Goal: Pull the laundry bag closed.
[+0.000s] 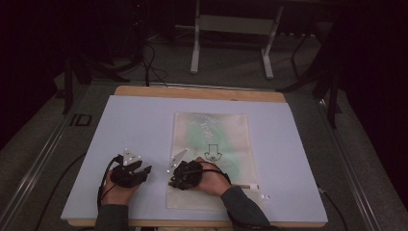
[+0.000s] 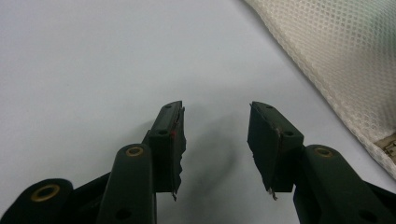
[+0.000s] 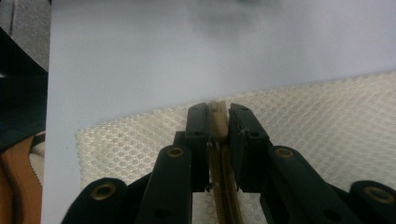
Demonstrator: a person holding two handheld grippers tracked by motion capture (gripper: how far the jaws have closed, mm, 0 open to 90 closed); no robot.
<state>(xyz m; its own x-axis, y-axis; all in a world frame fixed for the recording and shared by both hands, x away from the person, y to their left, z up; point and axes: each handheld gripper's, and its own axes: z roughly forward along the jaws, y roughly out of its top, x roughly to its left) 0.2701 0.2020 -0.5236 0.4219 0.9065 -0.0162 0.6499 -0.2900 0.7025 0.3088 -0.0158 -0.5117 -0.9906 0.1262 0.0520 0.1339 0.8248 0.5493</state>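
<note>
Pinching the zipper pull [image 3: 217, 122] of the mesh bag [image 1: 211, 159], our right gripper [image 3: 217, 123] sits lower centre; our left gripper [image 2: 215, 135] gapes wide, empty.

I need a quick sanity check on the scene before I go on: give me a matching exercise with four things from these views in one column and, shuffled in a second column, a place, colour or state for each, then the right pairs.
Things:
1. left claw
2. right claw
3. mesh bag
4. zipper pull

Descriptions:
A. pale, netted, lying flat on the mat
B. open over bare mat, nothing between the jaws
C. tan, sitting between two black jaws
D. jaws drawn close around the tan piece on the bag

Pairs: 1-B, 2-D, 3-A, 4-C
</note>
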